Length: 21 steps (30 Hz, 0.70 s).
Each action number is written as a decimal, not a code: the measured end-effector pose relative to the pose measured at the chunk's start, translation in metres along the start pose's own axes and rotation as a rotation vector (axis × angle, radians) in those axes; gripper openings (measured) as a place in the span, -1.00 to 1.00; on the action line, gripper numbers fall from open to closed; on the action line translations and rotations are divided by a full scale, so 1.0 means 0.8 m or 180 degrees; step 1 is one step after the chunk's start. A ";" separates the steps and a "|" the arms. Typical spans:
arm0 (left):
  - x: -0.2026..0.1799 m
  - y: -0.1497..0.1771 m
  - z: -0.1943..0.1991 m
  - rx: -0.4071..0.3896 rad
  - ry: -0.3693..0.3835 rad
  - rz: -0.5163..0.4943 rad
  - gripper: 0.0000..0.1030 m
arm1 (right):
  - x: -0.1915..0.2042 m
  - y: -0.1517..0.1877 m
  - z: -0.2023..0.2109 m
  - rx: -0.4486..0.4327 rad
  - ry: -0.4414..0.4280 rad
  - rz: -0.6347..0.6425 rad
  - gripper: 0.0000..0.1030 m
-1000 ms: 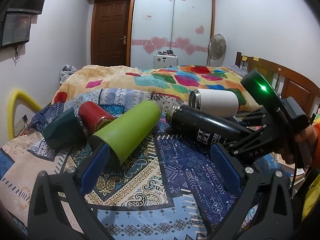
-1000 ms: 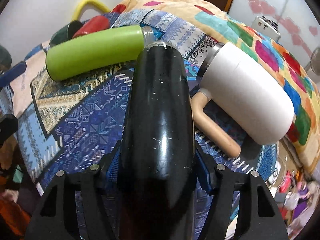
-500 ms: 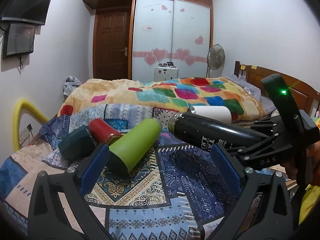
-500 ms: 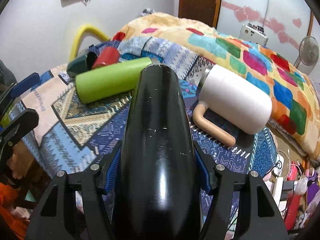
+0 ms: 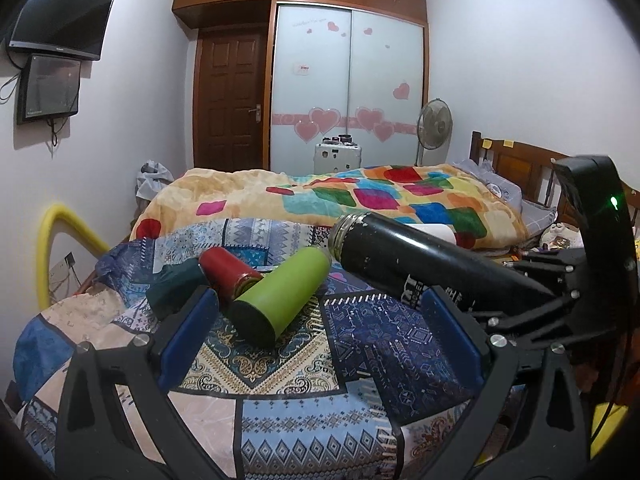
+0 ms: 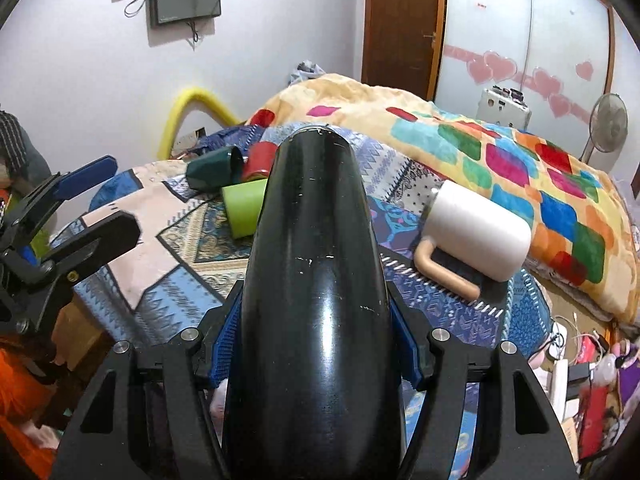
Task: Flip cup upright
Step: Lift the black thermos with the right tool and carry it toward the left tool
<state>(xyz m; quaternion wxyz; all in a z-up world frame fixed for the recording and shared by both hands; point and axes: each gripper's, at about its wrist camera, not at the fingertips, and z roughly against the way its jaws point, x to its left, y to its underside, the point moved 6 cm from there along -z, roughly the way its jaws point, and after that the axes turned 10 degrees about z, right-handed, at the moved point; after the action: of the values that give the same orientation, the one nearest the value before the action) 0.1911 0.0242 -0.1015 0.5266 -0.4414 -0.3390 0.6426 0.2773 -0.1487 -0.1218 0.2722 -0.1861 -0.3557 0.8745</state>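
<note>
Black flask [image 6: 316,280] is pinched between the blue pads [image 6: 224,344] of the right gripper [image 6: 318,344], both pads pressed flat against its sides near the closed base. In the left wrist view the flask [image 5: 416,260] is held clear above the patterned blanket [image 5: 380,344], slanted, with its open metal-rimmed mouth raised and pointing to the left of that view; the right gripper [image 5: 532,296] clamps its lower end, and a green indicator light [image 5: 613,201] shows on the gripper body.

Left gripper [image 5: 320,336] has its jaws spread wide with nothing between them; its blue pads [image 5: 188,332] hang over the near edge of the blanket. In the right wrist view it [image 6: 80,204] sits at the left edge, well apart from the flask.

On the blanket, four other vessels lie on their sides:
- green flask [image 5: 280,292], base toward the left gripper;
- red cup [image 5: 230,276], touching the green flask;
- dark green cup [image 5: 176,288], just beside the red cup;
- white mug [image 6: 476,228] with a tan handle [image 6: 444,272], to the right of the black flask in the right wrist view.

Beyond the blanket lies a multicoloured quilt [image 5: 360,196].
</note>
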 end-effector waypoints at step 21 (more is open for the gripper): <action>0.031 0.033 -0.022 0.0293 -0.0096 0.0060 1.00 | 0.048 0.043 -0.074 0.0257 -0.0079 -0.0098 0.19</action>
<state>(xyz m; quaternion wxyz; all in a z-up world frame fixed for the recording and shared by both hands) 0.1959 0.0426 -0.1372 0.5351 -0.4102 -0.3127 0.6691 0.2661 -0.1154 -0.1918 0.2884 -0.1586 -0.3263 0.8861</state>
